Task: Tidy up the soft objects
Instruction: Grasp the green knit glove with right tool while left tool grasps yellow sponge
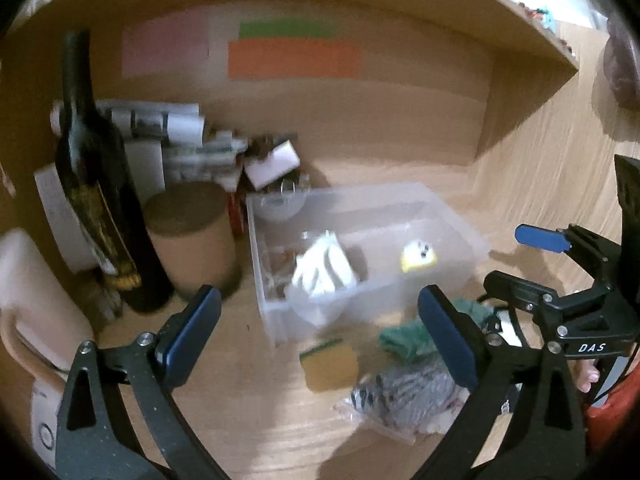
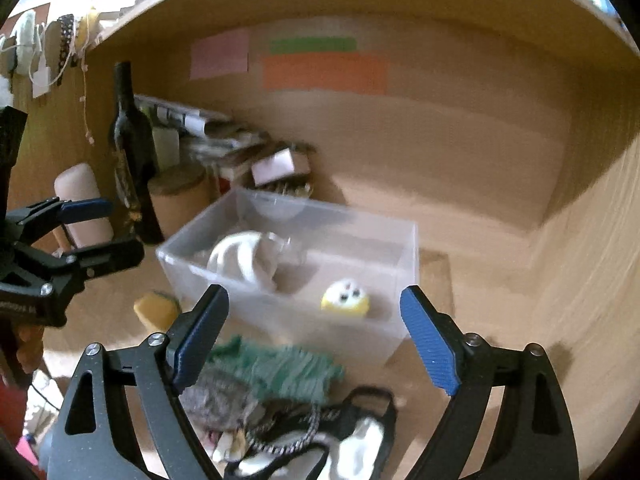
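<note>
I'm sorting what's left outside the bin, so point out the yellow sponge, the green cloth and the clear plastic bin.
yellow sponge (image 1: 330, 366), left wrist view, on its yellow top face.
green cloth (image 2: 280, 370), right wrist view, on the middle of the bunched fabric.
clear plastic bin (image 2: 280, 320), right wrist view, on its near wall.

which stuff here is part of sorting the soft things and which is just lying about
For the job:
- clear plastic bin
- white cloth and yellow plush toy, both in the bin
- green knitted cloth
- grey fuzzy item
- yellow sponge
- left tongs, right tongs, both open

Lying about:
- dark wine bottle
- cardboard cylinder
- stacked papers
</note>
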Demonstrator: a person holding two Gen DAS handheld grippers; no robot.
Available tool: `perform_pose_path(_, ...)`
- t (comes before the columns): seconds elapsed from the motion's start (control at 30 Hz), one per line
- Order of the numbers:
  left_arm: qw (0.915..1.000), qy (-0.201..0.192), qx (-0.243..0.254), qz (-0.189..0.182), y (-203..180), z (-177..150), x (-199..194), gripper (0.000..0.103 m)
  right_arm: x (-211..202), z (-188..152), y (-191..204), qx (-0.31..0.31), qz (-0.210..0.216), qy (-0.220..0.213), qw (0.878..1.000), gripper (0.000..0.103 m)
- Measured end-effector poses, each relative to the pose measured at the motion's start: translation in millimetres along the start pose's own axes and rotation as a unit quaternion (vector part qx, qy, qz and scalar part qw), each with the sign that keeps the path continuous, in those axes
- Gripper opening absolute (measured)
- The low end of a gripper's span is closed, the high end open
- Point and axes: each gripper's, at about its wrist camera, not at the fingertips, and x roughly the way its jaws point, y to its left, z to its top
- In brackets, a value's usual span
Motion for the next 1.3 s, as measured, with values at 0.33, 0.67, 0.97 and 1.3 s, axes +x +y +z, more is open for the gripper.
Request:
perform_pose_path(0.33,0.9980,0.062,-0.017,-0.004,5,-36,37,0.100,34,-37,0,0.006,0.019,0.080,0.997,0.086)
perform_pose_path(0.67,0.9946,0.100,-0.013,-0.024,3,-53,55,0.070,66,-43,-7,0.017,0.039,0.138,0.990,0.072)
perform_pose_path(0.97,0.9935,0.108,-0.007,-0.037,0,-57,55,0.038,67,-43,-3,0.006,0.050,0.139,0.989,0.038)
perform_pose_path(1.3,0.9976,0.061,-0.002,-0.031,5,-39,26,0.037,39,-34,-1,-0.012,0.045,0.089,0.995,0.029)
